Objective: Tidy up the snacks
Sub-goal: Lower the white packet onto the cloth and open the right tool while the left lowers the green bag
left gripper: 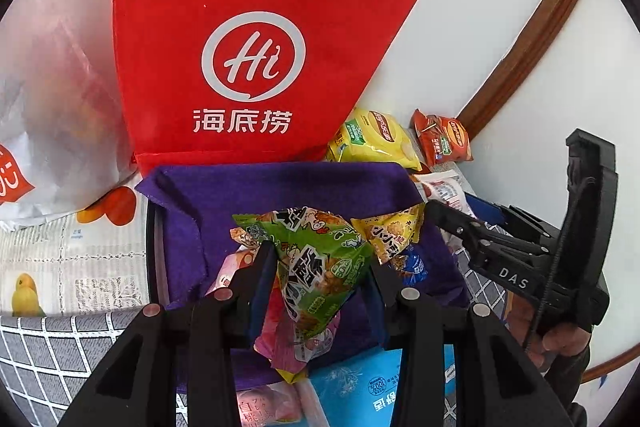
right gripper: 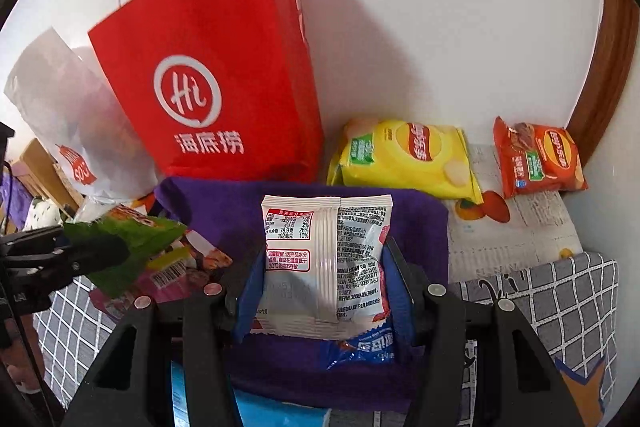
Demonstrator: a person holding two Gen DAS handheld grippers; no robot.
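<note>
At the lower centre of the left wrist view, the left gripper is clamped on a green snack packet over the purple cloth bin. In the right wrist view, the right gripper squeezes a white snack packet at centre frame, above the same bin, with the red paper bag at upper left.

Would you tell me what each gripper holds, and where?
Left gripper: green snack packet, across its middle. Right gripper: white snack packet, by its side edges.

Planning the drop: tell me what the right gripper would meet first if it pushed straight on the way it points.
Probably the purple felt bin. The right gripper, shut on the white snack packet, points down at its far wall, with the red Haidilao bag behind. Depth is unclear.
</note>
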